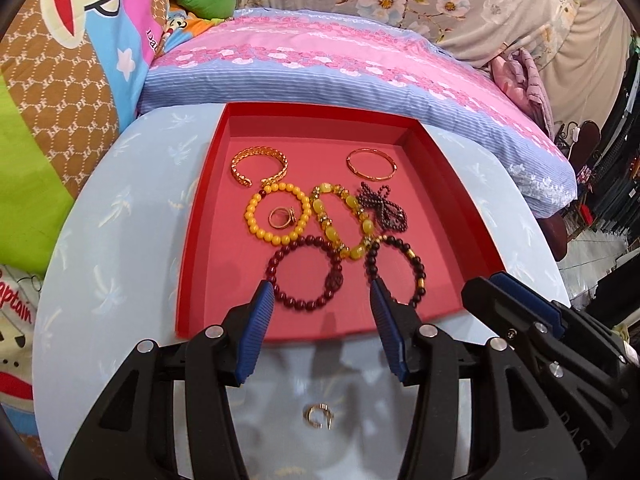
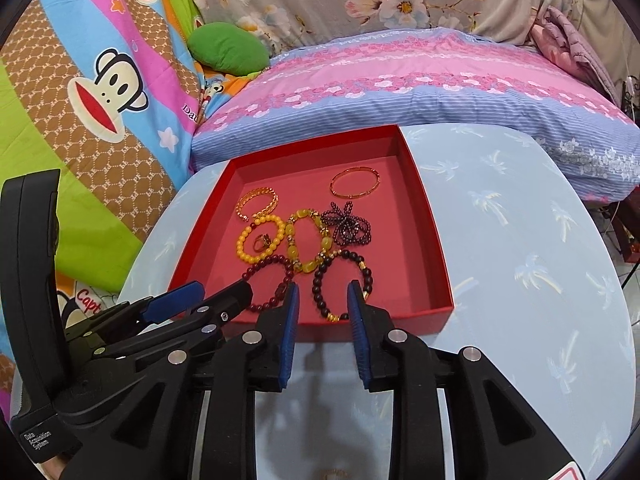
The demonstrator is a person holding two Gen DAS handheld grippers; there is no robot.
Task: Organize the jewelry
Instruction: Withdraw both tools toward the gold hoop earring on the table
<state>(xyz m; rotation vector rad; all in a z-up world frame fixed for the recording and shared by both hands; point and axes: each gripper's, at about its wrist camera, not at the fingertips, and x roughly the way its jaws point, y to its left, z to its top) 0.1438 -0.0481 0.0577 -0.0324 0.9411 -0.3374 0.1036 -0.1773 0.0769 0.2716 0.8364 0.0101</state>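
Gold ring (image 1: 319,416) on table only in left view; both grippers' fingers spread, empty.

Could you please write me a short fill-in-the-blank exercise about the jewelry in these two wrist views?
1. All the beaded bracelets lie inside the shallow ____ cardboard tray.
2. A small gold ring lies inside the loop of the ____ beaded bracelet.
3. One open gold ring lies outside the tray on the pale ____ tabletop.

Missing words: red; yellow; blue

Red tray (image 1: 192,240), yellow bead bracelet (image 1: 256,222), pale-blue palm-print table (image 1: 100,280).
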